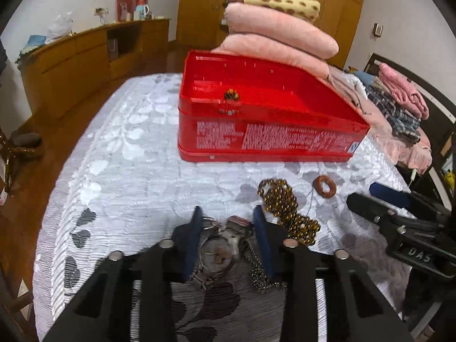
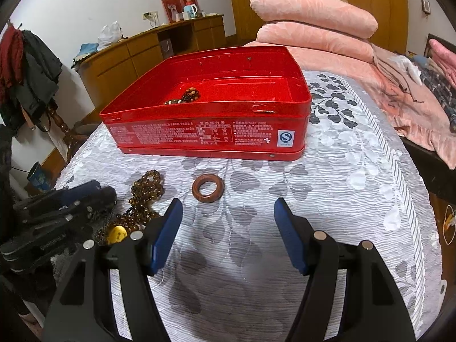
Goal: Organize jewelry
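Silver-toned, the wristwatch (image 1: 219, 252) lies on the white leaf-patterned bedspread (image 1: 128, 171) between the blue pads of the left gripper (image 1: 228, 216), which sit narrowed close around it; actual contact cannot be told. Just right lies a brown bead necklace (image 1: 285, 205), then a wooden ring (image 2: 208, 188). Farther off stands the open red tin (image 2: 211, 134) holding beads (image 2: 185, 97). Over bare bedspread, the right gripper (image 2: 228, 208) is spread wide and holds nothing.

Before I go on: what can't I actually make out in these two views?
- Left gripper on the watch, left wrist view: whether the pads press it is unclear.
- Watch strap: partly hidden behind the fingers.
- Beads in the red tin: mostly hidden by its front wall; right wrist view shows more, small.
- Yellow item, right wrist view: half hidden by a finger, unidentifiable.
- Tin's print: blurred.
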{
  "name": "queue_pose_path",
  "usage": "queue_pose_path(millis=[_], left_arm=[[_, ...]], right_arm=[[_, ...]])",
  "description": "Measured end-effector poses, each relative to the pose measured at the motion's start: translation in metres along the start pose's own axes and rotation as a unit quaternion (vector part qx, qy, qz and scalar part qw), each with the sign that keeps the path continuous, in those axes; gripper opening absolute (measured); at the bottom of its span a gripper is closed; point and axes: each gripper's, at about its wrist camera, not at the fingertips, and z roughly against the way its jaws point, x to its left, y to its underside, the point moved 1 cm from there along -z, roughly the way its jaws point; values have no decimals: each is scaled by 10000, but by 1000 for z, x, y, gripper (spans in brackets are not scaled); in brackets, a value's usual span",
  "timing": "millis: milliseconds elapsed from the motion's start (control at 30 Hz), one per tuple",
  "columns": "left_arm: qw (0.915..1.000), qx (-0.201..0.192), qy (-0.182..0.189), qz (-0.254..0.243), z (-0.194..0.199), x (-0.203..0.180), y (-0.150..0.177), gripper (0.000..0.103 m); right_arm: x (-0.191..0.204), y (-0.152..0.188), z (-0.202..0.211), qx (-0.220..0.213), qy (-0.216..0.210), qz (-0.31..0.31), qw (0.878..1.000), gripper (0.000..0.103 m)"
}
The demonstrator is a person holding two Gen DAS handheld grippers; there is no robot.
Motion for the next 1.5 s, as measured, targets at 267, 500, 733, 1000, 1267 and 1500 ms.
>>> queue_pose_path(millis=[267,500,733,1000,1267,1500], left_arm=[[9990,-172,-191,377,0,16,-13,3],[9978,-39,-147,642,-3,26,-12,42],[9981,-5,-103,613,3,28,-4,44],[9988,232,119,406,-9,11,1,56],[9985,251,244,417,-8,7,4,25],[9969,344,454,543,-5,12,11,32]], right_arm=[[0,1,0,3,3,6,10000,65],[0,2,-1,40,-19,-7,10000,65],[0,2,-3,63,-38,-11,10000,65],[0,1,-4,78,-64,-30,9999,65],[0,1,-5,75,-71,-35,9999,65],[-3,-1,-2,42,-35,-41,10000,65]])
